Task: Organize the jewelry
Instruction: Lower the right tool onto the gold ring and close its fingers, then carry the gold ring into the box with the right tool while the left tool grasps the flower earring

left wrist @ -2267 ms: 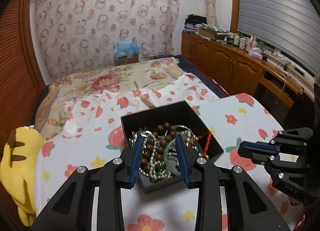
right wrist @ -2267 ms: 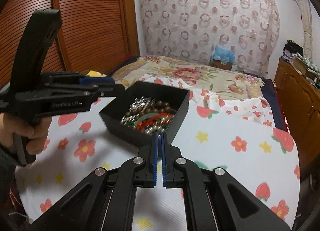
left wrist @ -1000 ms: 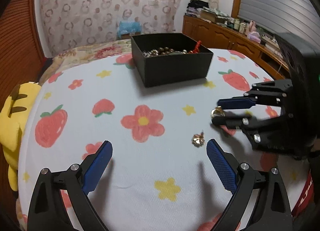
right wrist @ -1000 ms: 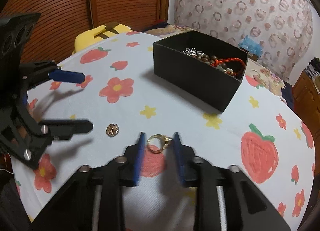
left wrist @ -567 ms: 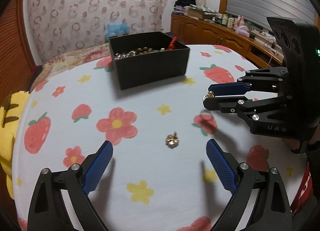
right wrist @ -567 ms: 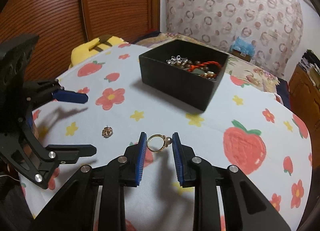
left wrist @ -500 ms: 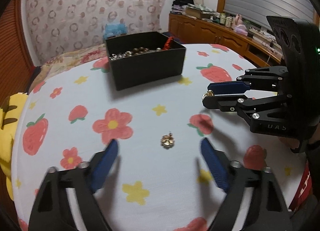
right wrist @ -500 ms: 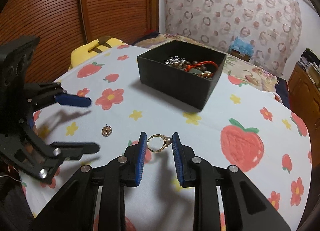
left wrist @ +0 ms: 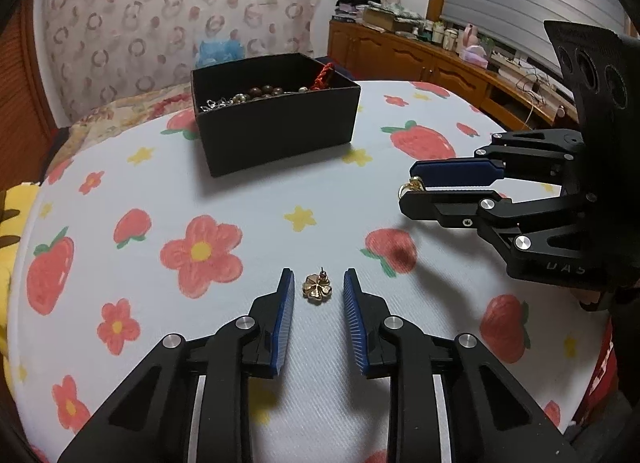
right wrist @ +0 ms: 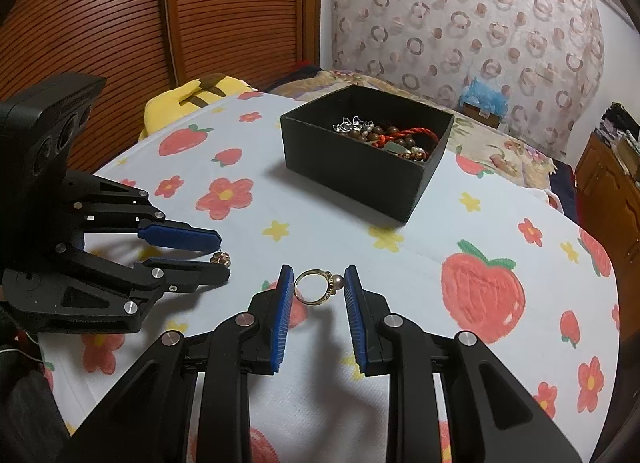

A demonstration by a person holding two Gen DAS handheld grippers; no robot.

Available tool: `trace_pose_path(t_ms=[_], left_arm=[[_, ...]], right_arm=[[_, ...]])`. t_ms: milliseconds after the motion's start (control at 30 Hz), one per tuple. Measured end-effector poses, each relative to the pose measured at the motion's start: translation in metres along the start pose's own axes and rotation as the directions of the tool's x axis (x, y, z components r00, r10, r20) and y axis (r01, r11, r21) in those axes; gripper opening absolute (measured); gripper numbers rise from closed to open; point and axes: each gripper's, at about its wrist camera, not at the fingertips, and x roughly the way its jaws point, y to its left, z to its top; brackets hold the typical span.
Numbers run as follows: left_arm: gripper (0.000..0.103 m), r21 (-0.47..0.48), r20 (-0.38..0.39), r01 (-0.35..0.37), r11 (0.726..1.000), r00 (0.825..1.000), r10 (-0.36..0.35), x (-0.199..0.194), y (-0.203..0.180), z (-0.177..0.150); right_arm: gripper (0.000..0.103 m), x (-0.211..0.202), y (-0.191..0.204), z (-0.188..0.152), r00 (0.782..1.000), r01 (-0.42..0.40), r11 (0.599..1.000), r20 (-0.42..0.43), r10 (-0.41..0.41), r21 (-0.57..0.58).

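Note:
A gold flower earring point(left wrist: 317, 289) lies on the fruit-print cloth between the fingers of my left gripper point(left wrist: 317, 287), which is open with a small gap on each side of it. My right gripper point(right wrist: 319, 285) is shut on a gold ring point(right wrist: 318, 285) with a dark bead and holds it above the cloth. The right gripper point(left wrist: 408, 187) also shows in the left wrist view with the ring point(left wrist: 412, 185) at its tips. The left gripper point(right wrist: 224, 255) and earring point(right wrist: 221, 258) show in the right wrist view. A black box point(left wrist: 276, 131) of beads and chains stands farther back.
The round table's cloth point(left wrist: 200, 191) carries strawberry and flower prints. A yellow plush toy point(right wrist: 192, 101) lies beyond the table's left edge. A bed point(right wrist: 492, 151) lies behind the box, and wooden cabinets point(left wrist: 420, 63) stand at the right.
My left gripper has narrowed from wide open and moved forward, so its fingers now flank the earring. My right gripper still holds the ring, little moved.

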Motion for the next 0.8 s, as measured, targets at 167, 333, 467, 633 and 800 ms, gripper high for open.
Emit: trace_pose_path(t_ms=[167, 333, 467, 633, 800], left_arm=[[0.014, -0.004, 0.006, -0.002, 1.000, 1.000, 0.002, -0.001, 0.001, 0.001], [0.014, -0.012, 0.039, -0.009, 1.000, 0.999, 0.009, -0.008, 0.003, 0.008], [0.014, -0.013, 0.062, -0.020, 1.000, 0.998, 0.021, -0.013, 0.006, 0.018], [0.014, -0.015, 0.097, -0.032, 0.999, 0.995, 0.033, -0.018, 0.011, 0.035], [0.014, -0.019, 0.109, -0.056, 0.998, 0.992, 0.057, -0.015, 0.018, 0.043]], right_arm=[[0.028, 0.000, 0.000, 0.000, 1.000, 0.000, 1.000, 0.003, 0.000, 0.001], [0.028, -0.003, 0.000, 0.013, 1.000, 0.010, 1.000, 0.022, -0.010, -0.003], [0.028, -0.005, -0.006, 0.032, 0.999, 0.029, 1.000, 0.043, -0.029, -0.007], [0.028, -0.002, -0.025, 0.060, 0.996, 0.046, 0.999, 0.070, -0.048, 0.027], [0.028, 0.006, -0.042, 0.088, 0.995, 0.046, 0.997, 0.086, -0.051, 0.062]])
